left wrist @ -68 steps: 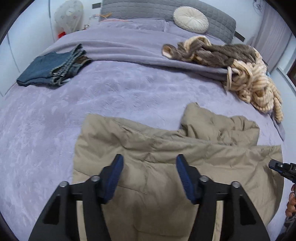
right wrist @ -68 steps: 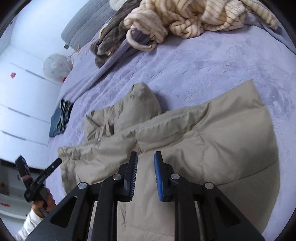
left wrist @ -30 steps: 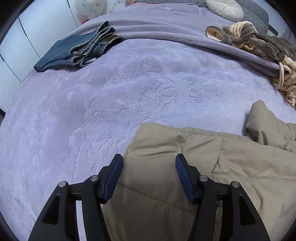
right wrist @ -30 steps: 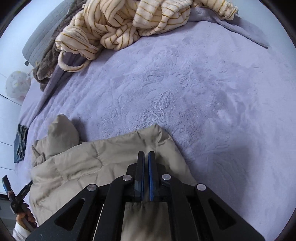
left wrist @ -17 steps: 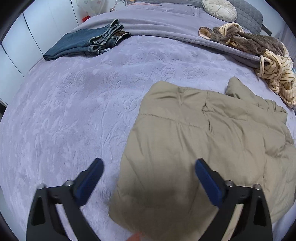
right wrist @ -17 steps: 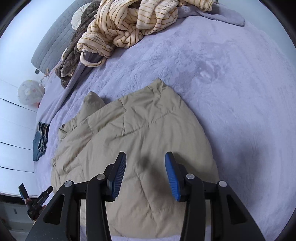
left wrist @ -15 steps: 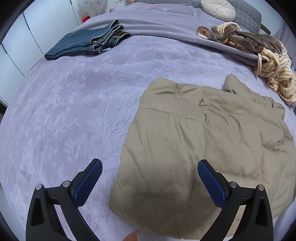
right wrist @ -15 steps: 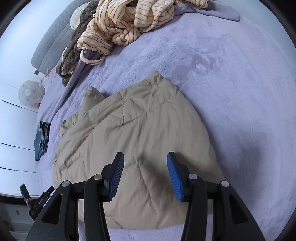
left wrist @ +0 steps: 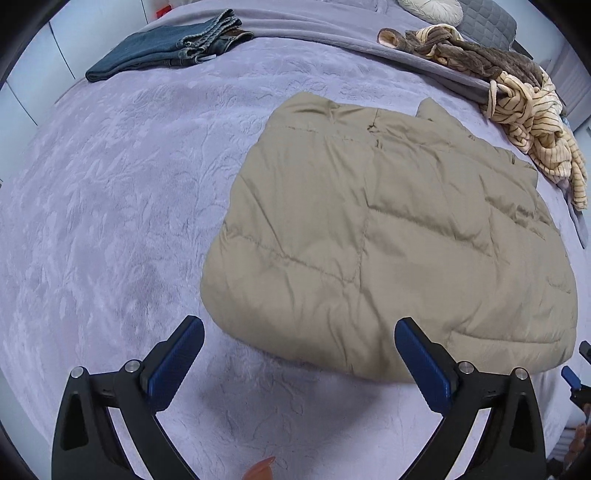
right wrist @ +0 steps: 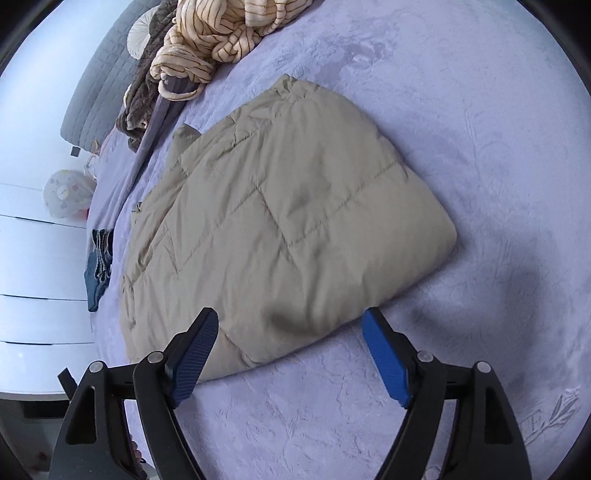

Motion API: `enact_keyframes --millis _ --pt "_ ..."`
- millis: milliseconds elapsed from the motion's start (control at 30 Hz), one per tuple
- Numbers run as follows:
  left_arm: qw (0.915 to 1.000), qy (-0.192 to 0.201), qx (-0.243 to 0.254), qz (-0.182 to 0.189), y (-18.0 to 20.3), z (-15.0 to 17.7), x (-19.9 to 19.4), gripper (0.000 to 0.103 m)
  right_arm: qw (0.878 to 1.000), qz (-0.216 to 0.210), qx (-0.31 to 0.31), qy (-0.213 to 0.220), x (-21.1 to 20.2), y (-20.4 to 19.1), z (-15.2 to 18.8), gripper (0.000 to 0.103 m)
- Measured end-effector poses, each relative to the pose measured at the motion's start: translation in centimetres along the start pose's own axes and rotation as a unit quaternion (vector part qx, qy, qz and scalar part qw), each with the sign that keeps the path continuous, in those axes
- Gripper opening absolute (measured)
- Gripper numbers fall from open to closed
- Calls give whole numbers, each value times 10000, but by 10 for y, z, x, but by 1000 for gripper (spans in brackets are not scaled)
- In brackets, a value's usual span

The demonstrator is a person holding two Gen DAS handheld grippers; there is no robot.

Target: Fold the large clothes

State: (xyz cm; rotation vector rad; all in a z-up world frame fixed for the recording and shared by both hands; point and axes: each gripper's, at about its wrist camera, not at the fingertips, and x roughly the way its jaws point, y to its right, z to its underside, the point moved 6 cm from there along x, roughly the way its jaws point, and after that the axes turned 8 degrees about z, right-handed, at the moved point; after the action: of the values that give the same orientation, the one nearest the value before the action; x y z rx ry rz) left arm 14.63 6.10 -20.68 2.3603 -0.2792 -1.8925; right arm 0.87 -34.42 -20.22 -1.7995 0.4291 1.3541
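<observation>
Bed covered by a lilac embossed plush blanket filled both views; white cupboard panels stood along its far left side, and a grey quilted headboard closed the far end. Tan quilted jacket lay folded into a rough rectangle on the blanket, near the foot edge, its rounded fold edge toward the cameras; one puffed part stuck up at its far side. Left gripper hung above the blanket just short of the jacket's near edge, blue-padded fingers spread wide, nothing between them, not touching the cloth. Right gripper likewise hung above the near edge, fingers wide apart and empty; the left pad overlapped the jacket's corner in view, but contact could not be judged. Part of the right gripper showed at the right edge of the left wrist view. Folded jeans lay at the far left of the bed, well apart from the jacket. A heap of cream striped cloth tangled with brown cloth lay at the far right, near the jacket's far corner but apart from it. A round cream cushion rested by the headboard. A pale round patterned object sat beyond the bed's far corner; its kind could not be told.
</observation>
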Motion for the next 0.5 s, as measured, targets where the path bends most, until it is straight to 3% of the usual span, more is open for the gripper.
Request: enact_keyframes --millis 133,167,200,500 --pt "9997 -131 -182 110 -2 14 3 103 9998 -70 147 -149 8 3 12 87" --pt "9996 -147 -215 102 -3 16 4 103 9996 -84 181 -174 10 3 14 92" --pt "9996 -156 -225 56 -4 18 5 103 9995 -93 213 -192 12 4 16 103" --pt "9992 -325 -225 54 -6 24 16 103 9988 -200 358 -260 27 2 19 103"
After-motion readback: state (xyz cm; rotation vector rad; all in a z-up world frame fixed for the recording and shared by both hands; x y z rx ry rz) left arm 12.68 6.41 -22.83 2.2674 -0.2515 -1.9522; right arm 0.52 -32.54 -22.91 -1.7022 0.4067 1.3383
